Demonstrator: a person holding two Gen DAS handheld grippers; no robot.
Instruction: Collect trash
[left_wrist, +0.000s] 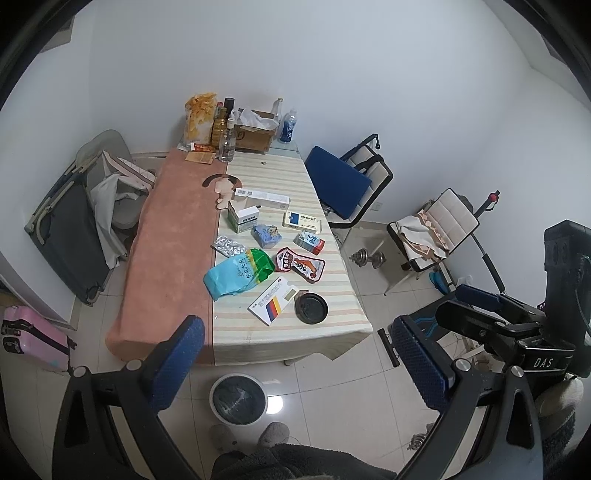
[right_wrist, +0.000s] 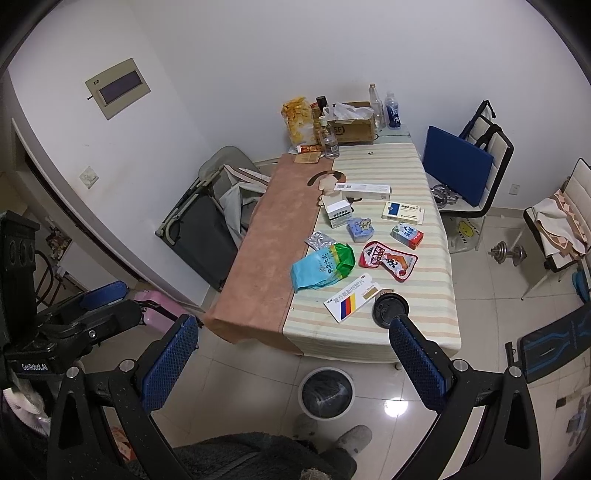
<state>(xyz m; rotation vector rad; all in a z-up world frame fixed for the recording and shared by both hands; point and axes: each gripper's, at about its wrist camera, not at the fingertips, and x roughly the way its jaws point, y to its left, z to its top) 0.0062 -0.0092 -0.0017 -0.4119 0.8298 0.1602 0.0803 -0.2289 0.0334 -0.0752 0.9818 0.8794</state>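
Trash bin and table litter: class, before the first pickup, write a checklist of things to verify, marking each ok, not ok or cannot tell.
1. Left gripper open and empty: ok.
2. Right gripper open and empty: ok.
3. Trash bin on the floor at the table's near end, mouth uncovered: ok.
4. Black lid near the table edge, nothing on top of it: ok.
5. Blue-green bag lies apart from the red snack pouch: ok.
6. Whether the medicine boxes are empty trash: cannot tell.

Wrappers (left_wrist: 236, 275) and boxes (left_wrist: 275, 306) lie on the table (left_wrist: 177, 258), bin (left_wrist: 238, 398) before it
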